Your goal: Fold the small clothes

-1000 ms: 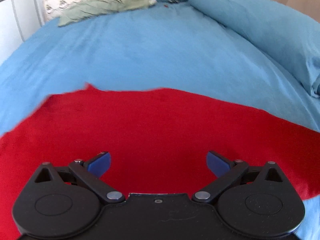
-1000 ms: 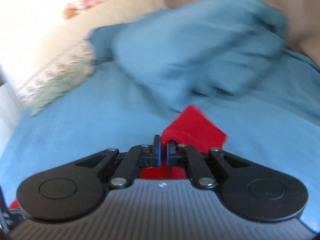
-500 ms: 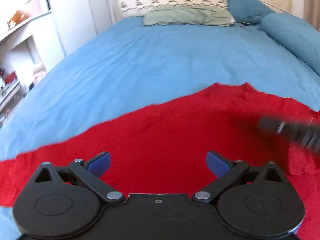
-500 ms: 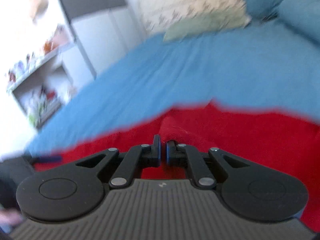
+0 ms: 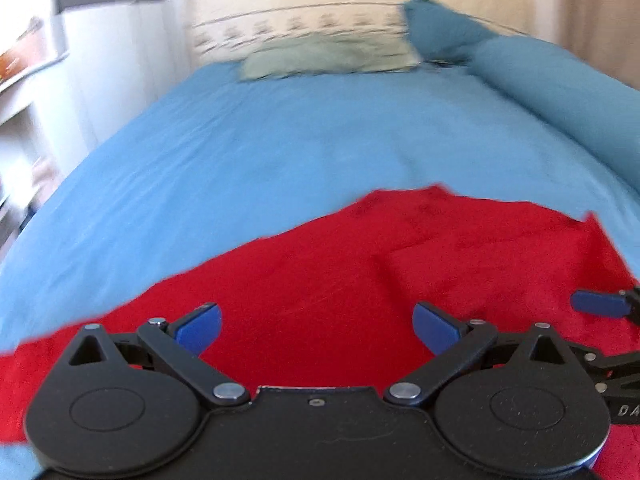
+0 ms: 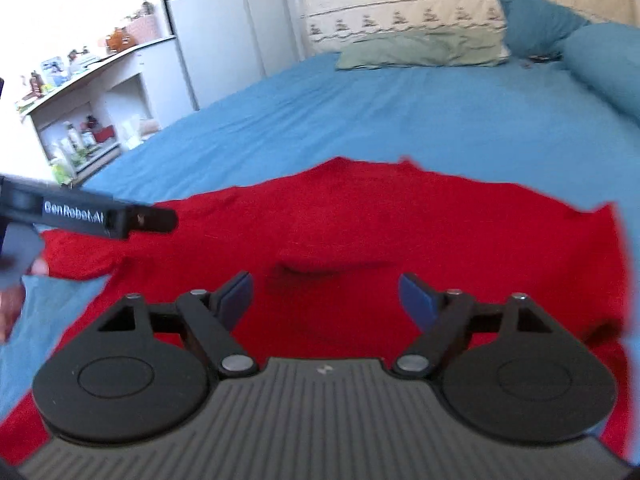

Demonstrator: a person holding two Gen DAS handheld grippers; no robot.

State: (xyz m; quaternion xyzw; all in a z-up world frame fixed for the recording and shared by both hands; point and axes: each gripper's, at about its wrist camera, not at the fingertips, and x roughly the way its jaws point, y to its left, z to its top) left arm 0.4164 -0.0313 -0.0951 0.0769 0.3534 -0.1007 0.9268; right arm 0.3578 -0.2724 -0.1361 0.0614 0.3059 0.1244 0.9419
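The right gripper [image 6: 326, 294] has just been opening, nothing between its jaws; the left gripper [image 5: 316, 326] also gapes empty. Both hover over the red garment [image 6: 400, 224], spread left-right on the blue bed [image 6: 360, 112], its fold nearest the right gripper.

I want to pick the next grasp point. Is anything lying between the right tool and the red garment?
Nothing visible does. The right tool is open directly over the red garment, which lies spread on the blue bedsheet. The left tool, also open, sits off to the side, not in the path.
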